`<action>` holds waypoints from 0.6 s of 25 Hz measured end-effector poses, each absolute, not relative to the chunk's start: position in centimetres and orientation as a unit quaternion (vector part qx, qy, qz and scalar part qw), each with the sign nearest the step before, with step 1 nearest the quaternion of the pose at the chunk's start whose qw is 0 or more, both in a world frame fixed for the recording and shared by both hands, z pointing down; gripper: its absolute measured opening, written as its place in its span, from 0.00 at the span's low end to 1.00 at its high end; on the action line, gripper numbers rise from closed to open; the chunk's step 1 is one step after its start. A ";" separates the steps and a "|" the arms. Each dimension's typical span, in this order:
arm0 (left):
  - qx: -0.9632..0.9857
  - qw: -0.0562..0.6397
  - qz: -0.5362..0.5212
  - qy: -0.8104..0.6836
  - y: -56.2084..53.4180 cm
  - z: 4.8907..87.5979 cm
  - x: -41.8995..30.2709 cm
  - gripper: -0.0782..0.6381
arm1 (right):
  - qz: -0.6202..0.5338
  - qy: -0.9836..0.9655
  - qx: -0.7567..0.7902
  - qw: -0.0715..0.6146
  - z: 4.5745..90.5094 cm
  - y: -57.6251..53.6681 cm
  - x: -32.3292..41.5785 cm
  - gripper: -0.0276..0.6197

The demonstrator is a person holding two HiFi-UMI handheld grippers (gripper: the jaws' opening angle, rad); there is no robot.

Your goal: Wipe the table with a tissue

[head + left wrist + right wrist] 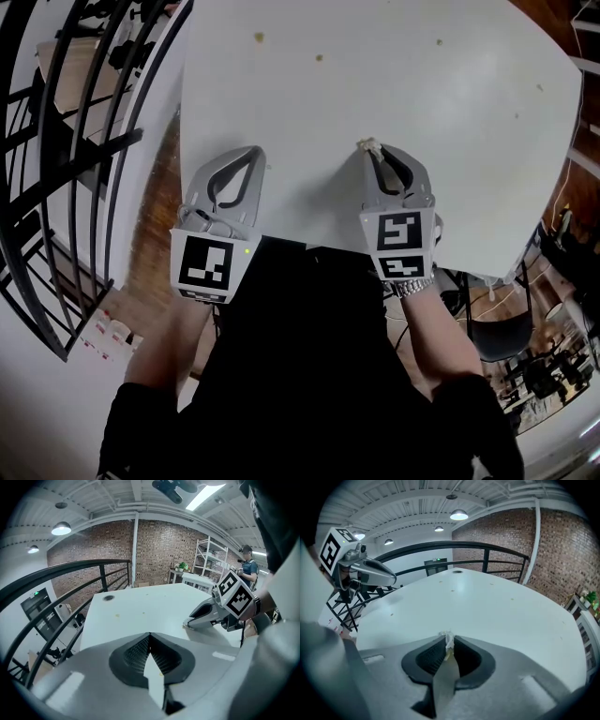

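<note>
My right claw [368, 148] pinches a small scrap of tissue [449, 640], which pokes from its tips just above the tabletop [497, 602]; my left claw [150, 637] is closed, empty.

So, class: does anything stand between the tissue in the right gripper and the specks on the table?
Nothing visible does. The tissue, pinched in the right gripper, has only bare table between it and the specks ahead. The left gripper sits off to the side, shut and empty.
</note>
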State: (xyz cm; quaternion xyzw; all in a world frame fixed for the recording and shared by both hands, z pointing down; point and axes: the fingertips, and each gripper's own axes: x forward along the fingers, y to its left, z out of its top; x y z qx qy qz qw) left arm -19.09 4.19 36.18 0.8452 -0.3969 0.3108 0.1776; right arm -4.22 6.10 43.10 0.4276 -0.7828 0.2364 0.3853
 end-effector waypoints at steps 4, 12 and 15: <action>0.844 0.179 0.310 -0.400 4.1 36.2 -19.5 0.13 | 0.233 -0.784 0.427 0.386 43.0 5.7 -4.5 0.11; 0.839 0.186 0.306 -0.410 3.9 36.6 -20.8 0.13 | 0.224 -0.788 0.420 0.390 43.2 4.8 -5.7 0.11; 0.837 0.188 0.304 -0.414 3.8 36.6 -21.1 0.13 | 0.222 -0.790 0.416 0.391 43.2 4.5 -6.0 0.11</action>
